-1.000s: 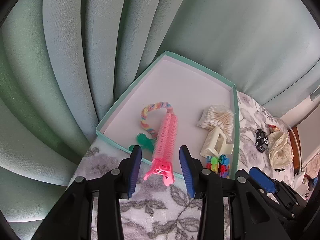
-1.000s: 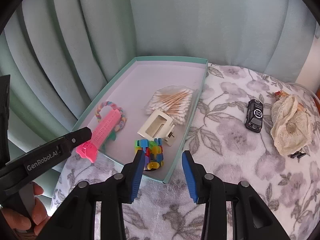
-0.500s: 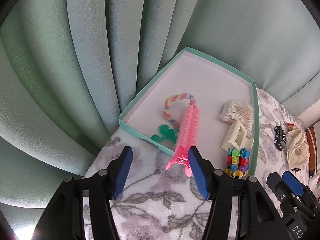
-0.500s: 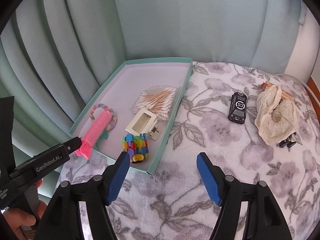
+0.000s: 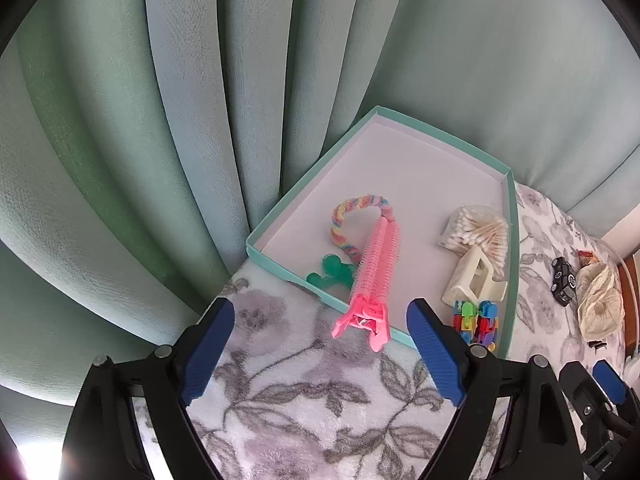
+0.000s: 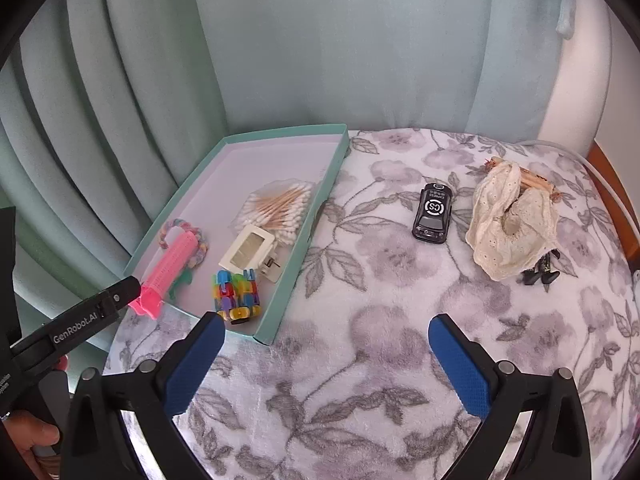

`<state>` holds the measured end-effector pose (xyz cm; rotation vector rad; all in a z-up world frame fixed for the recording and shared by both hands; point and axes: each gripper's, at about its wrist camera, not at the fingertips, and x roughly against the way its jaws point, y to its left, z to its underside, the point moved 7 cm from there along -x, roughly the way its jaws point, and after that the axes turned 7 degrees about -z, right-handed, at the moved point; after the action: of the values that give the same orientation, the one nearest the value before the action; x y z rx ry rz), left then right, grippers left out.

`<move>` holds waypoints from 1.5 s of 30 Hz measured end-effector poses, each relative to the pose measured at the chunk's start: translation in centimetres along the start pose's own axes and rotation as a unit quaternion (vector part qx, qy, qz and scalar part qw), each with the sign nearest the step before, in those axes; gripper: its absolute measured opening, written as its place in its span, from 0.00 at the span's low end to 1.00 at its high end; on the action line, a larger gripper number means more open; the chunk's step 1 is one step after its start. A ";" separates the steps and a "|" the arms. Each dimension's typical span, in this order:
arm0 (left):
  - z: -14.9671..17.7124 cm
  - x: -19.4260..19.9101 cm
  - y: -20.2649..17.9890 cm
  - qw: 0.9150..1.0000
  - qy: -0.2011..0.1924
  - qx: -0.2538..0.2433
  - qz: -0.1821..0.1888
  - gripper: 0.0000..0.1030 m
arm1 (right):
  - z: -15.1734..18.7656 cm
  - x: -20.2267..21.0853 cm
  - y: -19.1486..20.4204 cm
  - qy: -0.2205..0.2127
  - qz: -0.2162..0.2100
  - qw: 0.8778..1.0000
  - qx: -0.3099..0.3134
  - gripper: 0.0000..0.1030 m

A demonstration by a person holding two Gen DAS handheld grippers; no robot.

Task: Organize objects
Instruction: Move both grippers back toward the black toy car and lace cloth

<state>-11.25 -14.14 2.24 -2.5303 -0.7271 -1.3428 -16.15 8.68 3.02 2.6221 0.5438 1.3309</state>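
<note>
A: Log, left to right. Left gripper (image 5: 320,350): jaws wide, holding nothing, just short of the tray (image 5: 511,240) edge.

B: Tray contents?

A: Pink roller (image 5: 376,264) lies mostly inside, clip end hanging over the near rim onto the blanket (image 5: 288,408). It rests across a rainbow hair tie (image 5: 352,216) and a green piece (image 5: 332,270) I cannot identify. Then cotton swabs (image 6: 276,210), a cream clip (image 6: 248,248) and a multicolour block toy (image 6: 236,294).

B: Right gripper?

A: Right gripper (image 6: 326,364): also wide, holding nothing, over bare blanket, well apart from everything.

B: What is left out?

A: Toy car (image 6: 432,214) and a cream lace bundle (image 6: 512,224) with some small dark bits (image 6: 538,276) beside it, all to the right of the tray.

B: Progress?

A: My estimate: past halfway. Six items in, about three out. Roller may want nudging fully inside.

B: Any writing?

A: "GenRobot.AI" on the left gripper's arm, seen from the right wrist. Car roof shows a round "CS" mark; smaller text above it unreadable.
</note>
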 end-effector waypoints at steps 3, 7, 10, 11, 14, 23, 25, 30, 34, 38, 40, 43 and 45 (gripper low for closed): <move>0.4 0.6 0.0 1.000 -0.009 0.000 -0.001 0.93 | 0.0 0.4 -0.6 -0.005 0.001 1.000 -0.007 1.00; 0.4 1.1 -1.0 1.000 -0.011 -0.001 0.000 0.93 | 0.1 1.0 -1.5 -0.009 0.001 1.000 -0.018 1.00; 0.3 1.7 -1.8 1.000 -0.017 -0.001 0.004 0.93 | 0.2 1.6 -2.3 -0.012 -0.001 1.000 -0.027 1.00; 0.1 1.9 -2.1 1.000 -0.018 -0.001 0.007 0.93 | 0.2 1.8 -2.5 -0.012 0.001 1.000 -0.028 1.00; 0.1 2.4 -3.0 1.000 -0.023 -0.004 0.015 0.93 | 0.2 2.5 -3.4 -0.017 0.003 0.999 -0.035 1.00; 0.1 4.2 -6.4 0.998 -0.036 -0.025 0.045 0.93 | 0.0 5.0 -7.3 -0.034 0.015 0.996 -0.076 1.00; 0.1 4.8 -7.3 0.997 -0.034 -0.029 0.055 0.93 | 0.1 5.4 -8.4 -0.037 0.018 0.995 -0.088 1.00; 0.4 5.5 -9.7 0.996 -0.029 -0.046 0.069 0.93 | 0.4 6.3 -11.0 -0.044 0.023 0.993 -0.111 1.00; 0.9 6.0 -11.7 0.994 -0.021 -0.058 0.086 0.93 | 0.6 6.8 -12.8 -0.045 0.024 0.991 -0.123 1.00; 1.2 6.9 -14.0 0.992 -0.024 -0.071 0.103 0.93 | 0.5 7.6 -14.2 -0.051 0.024 0.991 -0.124 1.00; 1.4 7.3 -15.2 0.990 -0.024 -0.077 0.118 0.93 | 0.4 7.8 -14.8 -0.053 0.028 0.991 -0.123 1.00; 1.6 7.8 -16.8 0.985 -0.020 -0.081 0.149 0.93 | 0.2 7.8 -15.5 -0.047 0.034 0.991 -0.124 1.00; 1.7 7.9 -17.6 0.983 -0.018 -0.092 0.155 0.93 | 0.1 8.2 -15.8 -0.057 0.034 0.990 -0.128 1.00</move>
<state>-15.13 4.36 6.63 -2.6728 -0.2053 -1.3104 -15.65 26.44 4.45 2.5040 0.2508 1.1721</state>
